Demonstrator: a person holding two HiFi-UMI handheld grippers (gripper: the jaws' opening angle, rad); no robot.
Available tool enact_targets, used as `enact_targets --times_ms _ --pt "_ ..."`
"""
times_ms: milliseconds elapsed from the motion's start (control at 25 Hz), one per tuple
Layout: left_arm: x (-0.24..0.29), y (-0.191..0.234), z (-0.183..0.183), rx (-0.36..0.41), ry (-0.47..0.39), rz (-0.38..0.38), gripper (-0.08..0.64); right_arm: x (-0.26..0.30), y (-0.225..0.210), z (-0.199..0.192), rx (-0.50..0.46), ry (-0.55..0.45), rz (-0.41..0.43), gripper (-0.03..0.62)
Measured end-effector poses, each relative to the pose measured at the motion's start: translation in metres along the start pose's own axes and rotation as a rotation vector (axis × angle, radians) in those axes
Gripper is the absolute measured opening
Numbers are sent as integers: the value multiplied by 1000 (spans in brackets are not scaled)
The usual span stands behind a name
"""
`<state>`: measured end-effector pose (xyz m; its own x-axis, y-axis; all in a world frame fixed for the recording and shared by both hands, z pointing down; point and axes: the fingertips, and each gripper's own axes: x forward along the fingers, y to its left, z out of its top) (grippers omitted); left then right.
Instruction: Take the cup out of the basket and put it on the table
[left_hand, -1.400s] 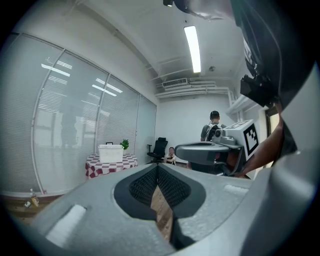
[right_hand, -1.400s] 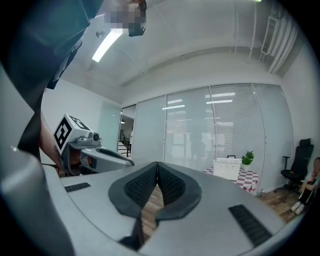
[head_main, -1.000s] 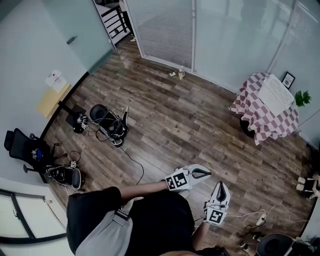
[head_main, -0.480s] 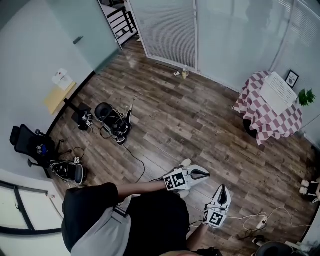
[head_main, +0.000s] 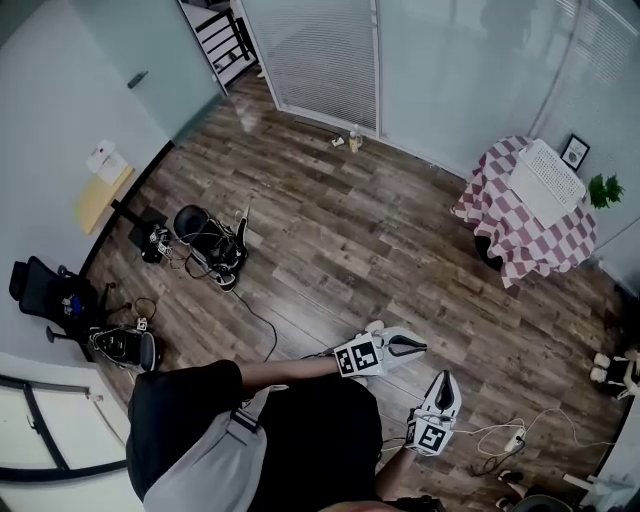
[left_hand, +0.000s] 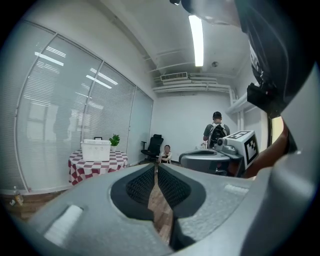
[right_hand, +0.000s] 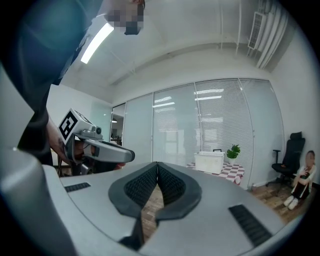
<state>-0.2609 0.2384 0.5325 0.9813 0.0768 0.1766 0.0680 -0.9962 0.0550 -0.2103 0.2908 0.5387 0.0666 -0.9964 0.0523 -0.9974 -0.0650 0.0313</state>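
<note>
A white basket (head_main: 547, 177) stands on a small table with a red-checked cloth (head_main: 500, 240) at the far right of the room. No cup shows; the basket's inside is hidden. My left gripper (head_main: 420, 346) and right gripper (head_main: 444, 376) are held in front of my body, well away from the table, over the wood floor. Both are shut with nothing between their pads. In the left gripper view the left gripper (left_hand: 156, 167) points roughly level, with the basket (left_hand: 96, 149) far off to the left. In the right gripper view the right gripper (right_hand: 157, 165) has the basket (right_hand: 209, 161) ahead to the right.
Gear and cables (head_main: 205, 245) lie on the floor at left, beside office chairs (head_main: 40, 290). A power strip (head_main: 508, 438) with cords lies near my right foot. A plant (head_main: 603, 190) stands behind the table. One person sits (right_hand: 302, 180) and another stands (left_hand: 216, 131) by the far wall.
Both grippers stay shut and have drifted a little across the floor with my body. The room has shifted slightly in the head view; the table is still far off.
</note>
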Motion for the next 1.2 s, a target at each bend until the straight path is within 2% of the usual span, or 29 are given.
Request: enact_targets --times_ms 200,560,880,1080,1200 --pt "7 42 20 30 -50 9 6 43 -14 11 -4 27 9 8" --pt "-2 126 48 19 -182 52 5 148 7 38 -67 65 166 8" --pt "1 214 45 36 -168 53 5 236 9 46 -90 105 239 7" --pt "-15 265 28 11 -131 108 5 273 9 51 -88 55 182 6" --pt "-14 281 23 -24 -116 131 5 288 9 51 -97 51 193 8"
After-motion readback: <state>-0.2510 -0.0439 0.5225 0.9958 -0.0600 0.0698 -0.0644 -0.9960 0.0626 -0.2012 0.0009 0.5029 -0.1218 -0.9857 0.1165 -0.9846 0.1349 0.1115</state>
